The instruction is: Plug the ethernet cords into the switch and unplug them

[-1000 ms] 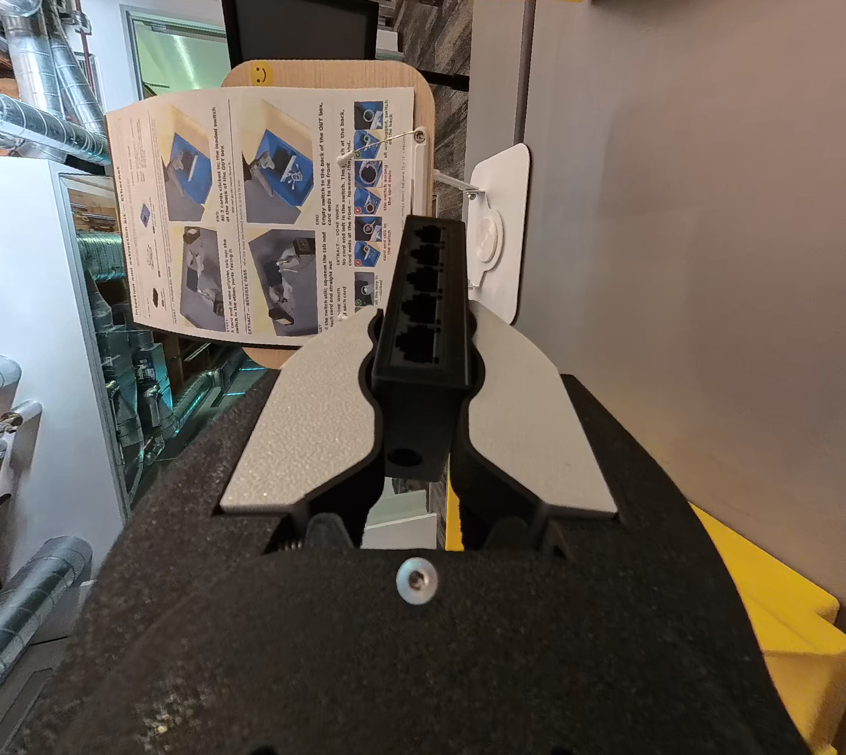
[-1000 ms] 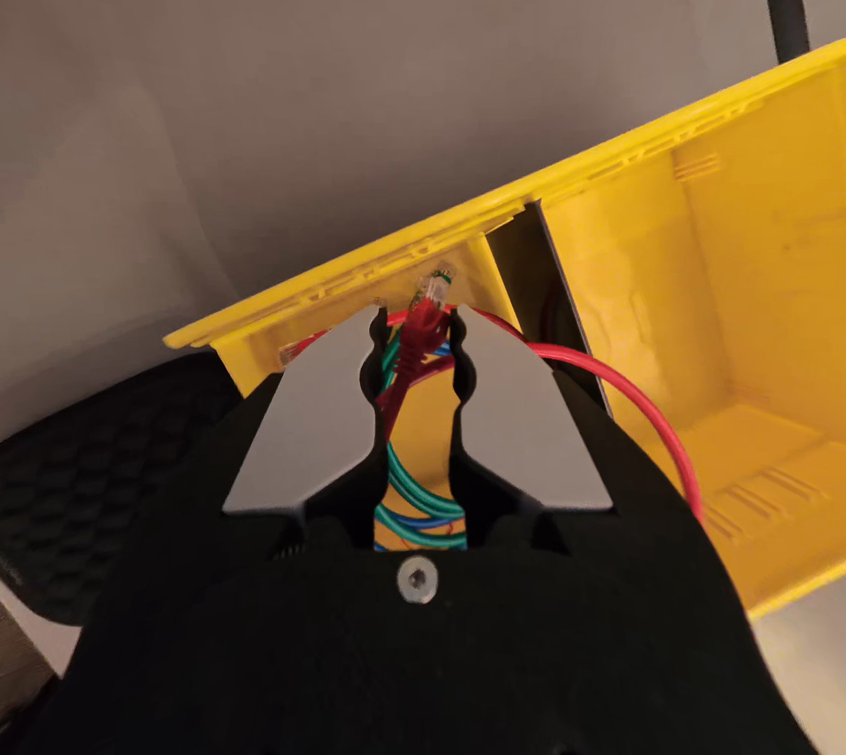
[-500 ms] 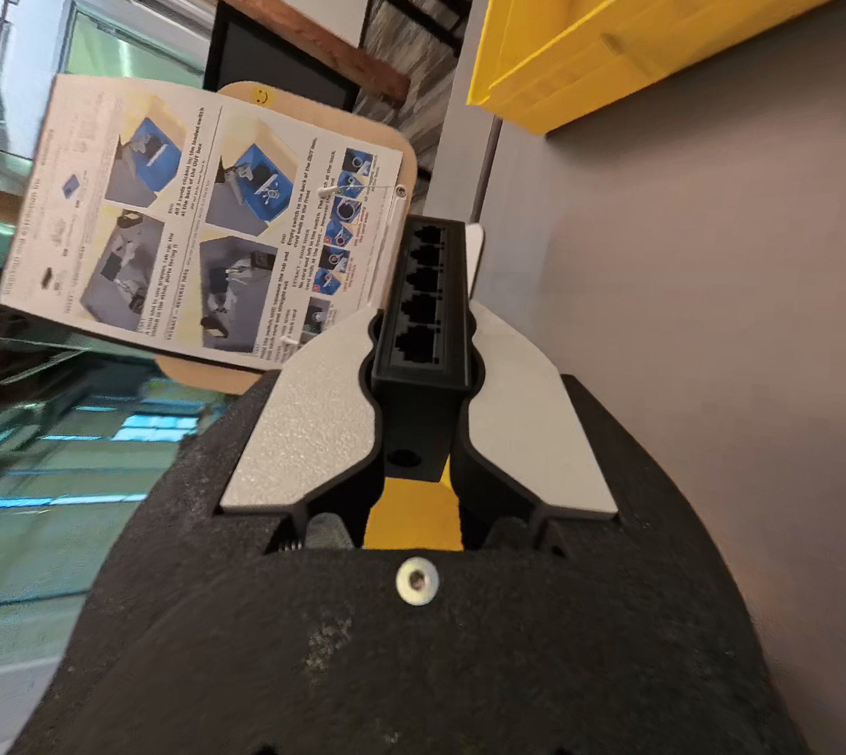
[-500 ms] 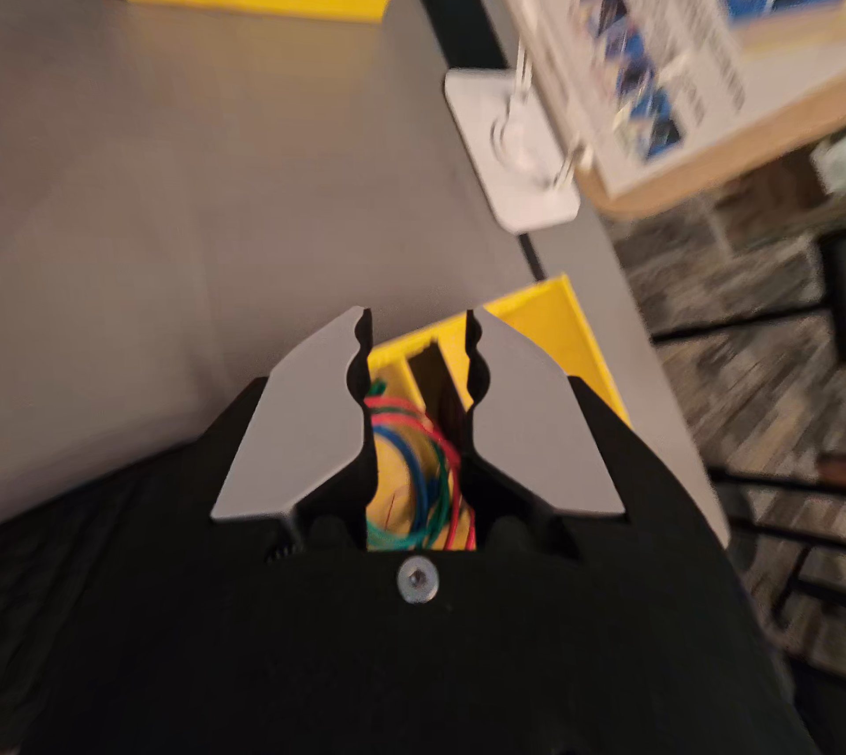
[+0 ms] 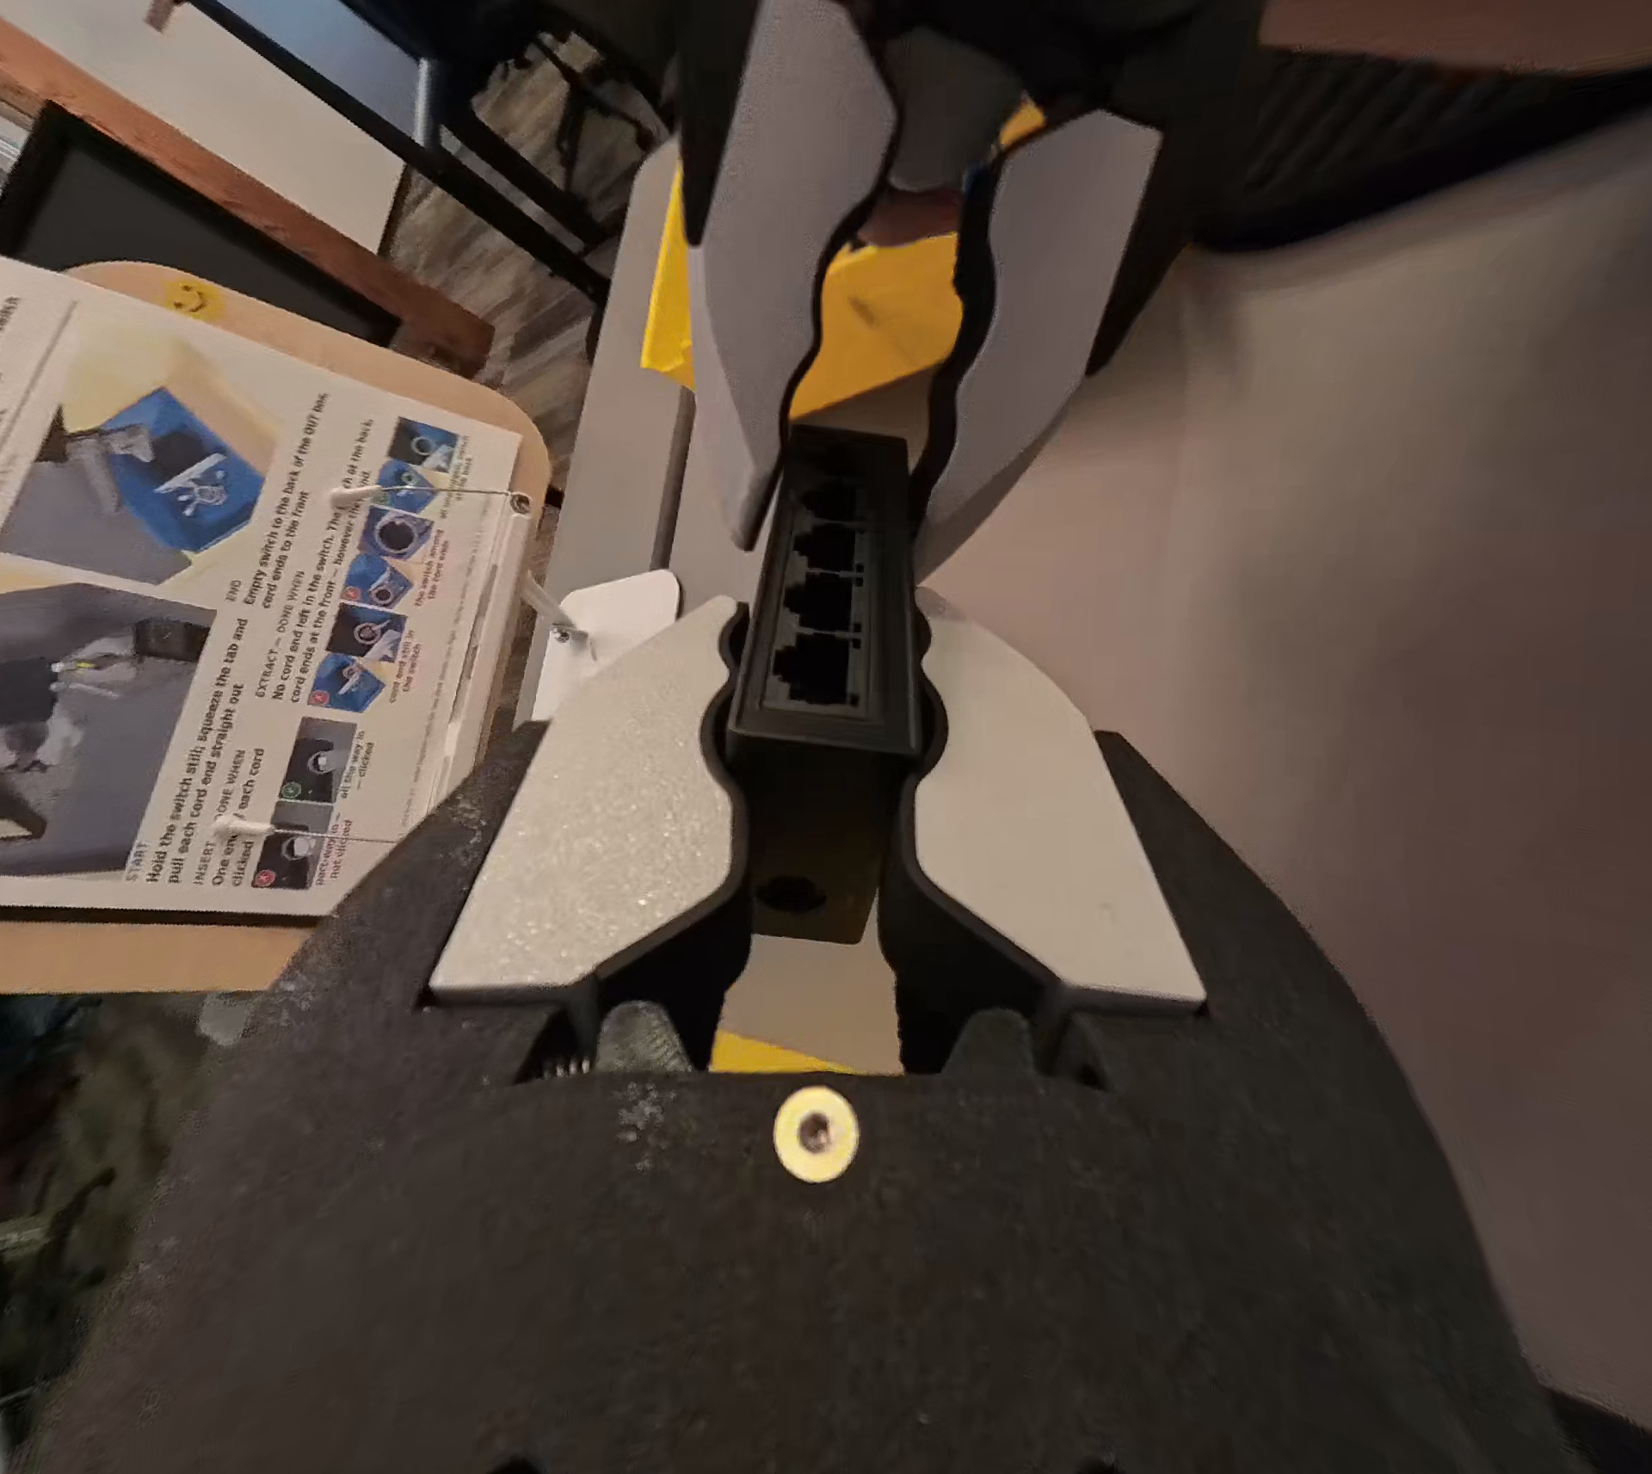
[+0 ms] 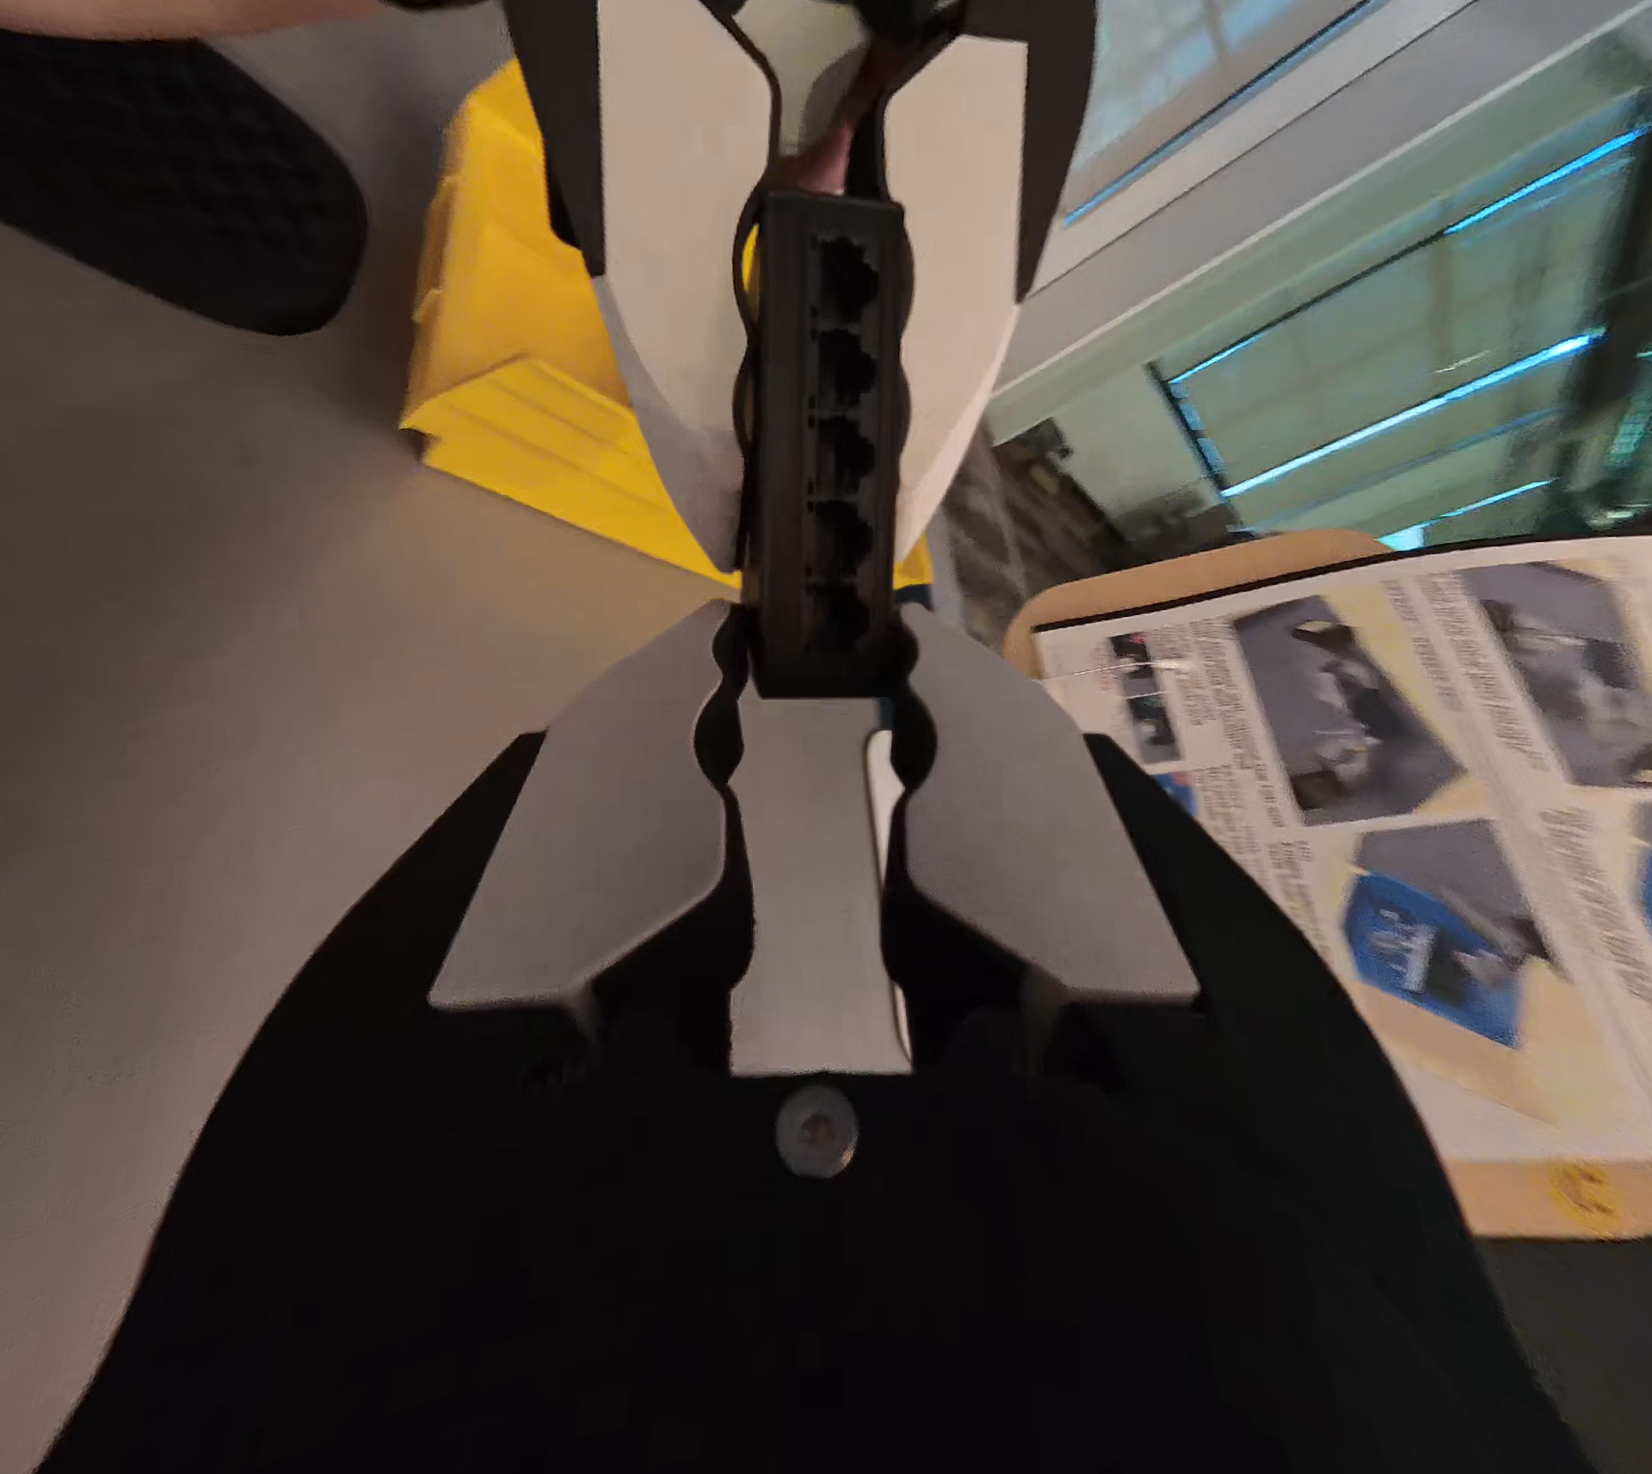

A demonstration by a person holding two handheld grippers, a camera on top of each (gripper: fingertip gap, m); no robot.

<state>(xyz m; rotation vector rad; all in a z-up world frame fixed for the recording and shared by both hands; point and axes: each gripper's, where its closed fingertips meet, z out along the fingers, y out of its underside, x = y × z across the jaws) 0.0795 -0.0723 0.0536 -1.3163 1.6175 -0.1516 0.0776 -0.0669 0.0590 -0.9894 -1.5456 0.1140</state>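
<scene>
The left gripper (image 5: 822,680) clamps the black ethernet switch (image 5: 827,609) by its near end, ports facing up and all empty. The right gripper (image 6: 818,653) faces it with jaws spread and empty, its tips flanking the switch's far end. Beyond lie a yellow bin (image 6: 518,394), the grey counter (image 6: 223,626) and an instruction sheet (image 5: 223,626) on a stand.
</scene>
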